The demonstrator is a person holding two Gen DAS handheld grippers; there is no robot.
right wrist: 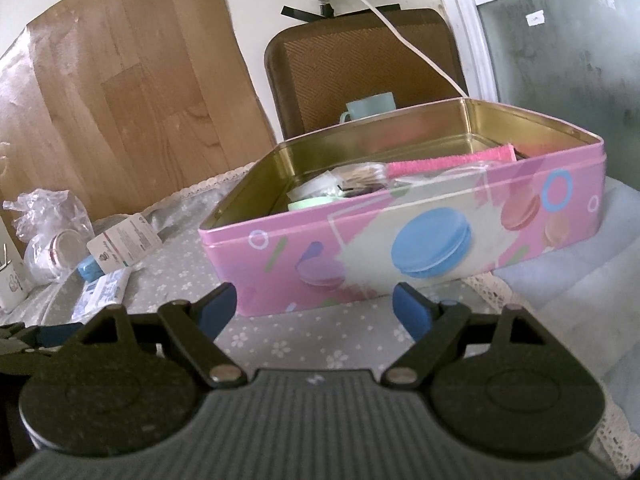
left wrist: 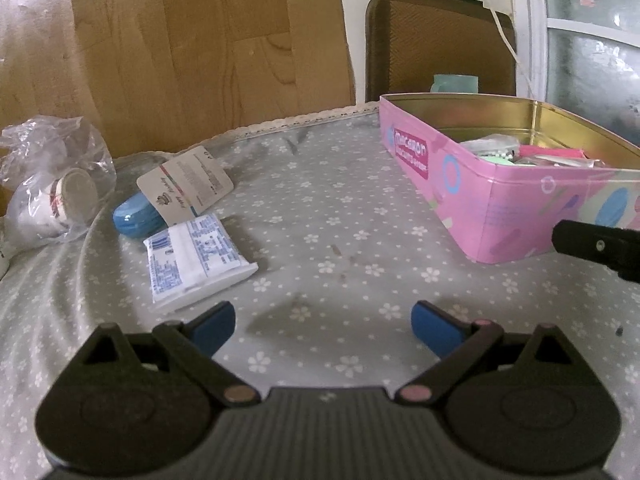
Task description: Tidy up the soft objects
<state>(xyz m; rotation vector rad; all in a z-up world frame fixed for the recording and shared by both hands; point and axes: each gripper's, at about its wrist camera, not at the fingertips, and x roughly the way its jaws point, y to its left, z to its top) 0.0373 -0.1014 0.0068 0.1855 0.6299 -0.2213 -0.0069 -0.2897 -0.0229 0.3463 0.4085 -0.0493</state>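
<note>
- A lived-in home, not a lab or workshop.
- The surface wears a grey flower-print cloth [left wrist: 320, 208] with a lace edge.
- A brown woven chair back [right wrist: 360, 68] stands behind it, beside a frosted window [right wrist: 560, 60].
- Household bits lie about: a pink macaron tin [right wrist: 420, 248], a tissue pack [left wrist: 196, 260], a mint cup [right wrist: 370, 106].
- A charger cable [right wrist: 400, 36] hangs from a wall plug.

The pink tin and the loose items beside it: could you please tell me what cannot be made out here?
- Pink tin floor: both views, hidden by its walls and the pile inside.
- Blue case: left wrist view, partly covered by the card tag.
- White packet print: too small and blurred in both views.
- Plastic bag contents: left wrist view, blurred by crinkled film.
- Mint cup: base hidden behind the tin.
</note>
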